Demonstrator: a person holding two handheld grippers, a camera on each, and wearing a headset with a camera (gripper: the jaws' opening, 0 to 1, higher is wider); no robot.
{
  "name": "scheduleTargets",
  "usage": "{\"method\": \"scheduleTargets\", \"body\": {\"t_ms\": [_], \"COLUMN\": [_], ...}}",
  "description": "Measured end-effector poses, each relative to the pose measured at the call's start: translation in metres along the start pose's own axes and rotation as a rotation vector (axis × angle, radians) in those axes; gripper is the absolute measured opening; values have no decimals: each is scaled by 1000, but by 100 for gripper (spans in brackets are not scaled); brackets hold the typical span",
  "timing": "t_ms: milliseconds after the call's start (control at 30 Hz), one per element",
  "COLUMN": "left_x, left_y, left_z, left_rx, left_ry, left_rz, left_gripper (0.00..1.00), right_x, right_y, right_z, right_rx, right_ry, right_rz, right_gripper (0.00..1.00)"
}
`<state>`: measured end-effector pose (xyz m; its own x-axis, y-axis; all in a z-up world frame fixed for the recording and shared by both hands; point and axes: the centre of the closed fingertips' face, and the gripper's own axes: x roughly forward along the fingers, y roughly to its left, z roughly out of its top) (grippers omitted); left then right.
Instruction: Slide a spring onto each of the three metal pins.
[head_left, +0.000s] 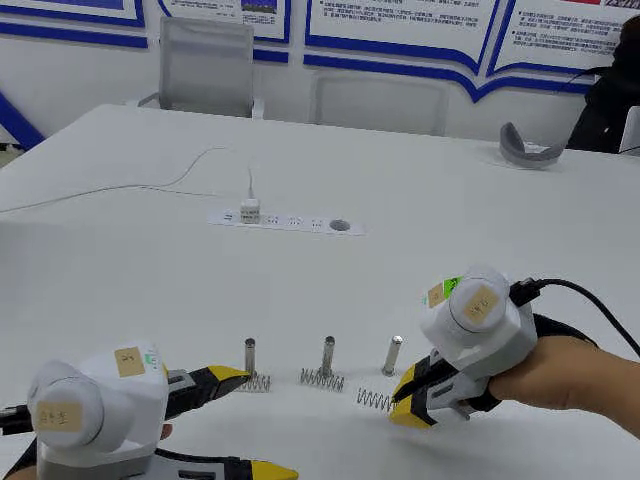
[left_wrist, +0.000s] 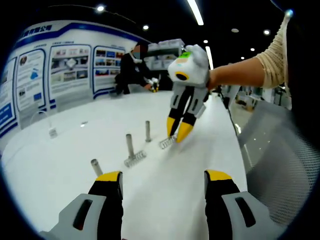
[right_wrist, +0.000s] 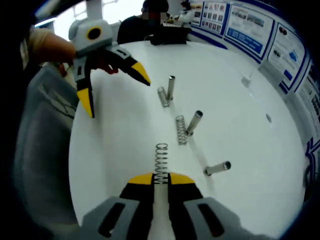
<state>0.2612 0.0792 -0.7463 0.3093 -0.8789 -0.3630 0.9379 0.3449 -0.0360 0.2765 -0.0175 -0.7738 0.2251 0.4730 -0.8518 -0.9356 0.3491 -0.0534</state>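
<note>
A spring (right_wrist: 160, 161) is being gripped by one end between the closed jaws of the right gripper (right_wrist: 160, 179), low over the white table (head_left: 300, 290) and just beside the rightmost of three upright metal pins (head_left: 392, 355). Two other springs (head_left: 322, 378) are being left lying at the feet of the middle and left pins. The left gripper (left_wrist: 162, 176) is being held near the left pin with its jaws wide apart.

A broad white desk (head_left: 300, 160) carries a white power strip (head_left: 290, 221) toward 12 o'clock, its thin cable (head_left: 100, 192) trailing off to 9 o'clock. A grey chair (head_left: 207, 65) stands at 11 o'clock and a second chair (head_left: 380, 100) at 12, before a white wall hung with blue-bordered posters (head_left: 400, 20). Strip lights (left_wrist: 196, 11) cross the dark ceiling.
</note>
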Motion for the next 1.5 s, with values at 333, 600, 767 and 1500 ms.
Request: {"method": "scheduleTargets", "body": {"t_ms": [333, 600, 767, 1500], "left_x": [17, 26, 30, 35], "left_y": [-7, -13, -18, -30], "left_z": [9, 15, 15, 15], "left_rx": [43, 73, 103, 199], "left_ry": [2, -6, -3, 4], "left_rz": [-55, -85, -104, -141], "left_gripper": [56, 47, 40, 13], "right_x": [0, -1, -2, -6], "right_y": [18, 27, 36, 50], "right_z": [19, 30, 35, 42], "right_rx": [-76, -124, -153, -220], "right_ry": [-10, -28, -35, -22], "right_rz": [48, 78, 104, 148], "right_gripper": [11, 11, 12, 12]}}
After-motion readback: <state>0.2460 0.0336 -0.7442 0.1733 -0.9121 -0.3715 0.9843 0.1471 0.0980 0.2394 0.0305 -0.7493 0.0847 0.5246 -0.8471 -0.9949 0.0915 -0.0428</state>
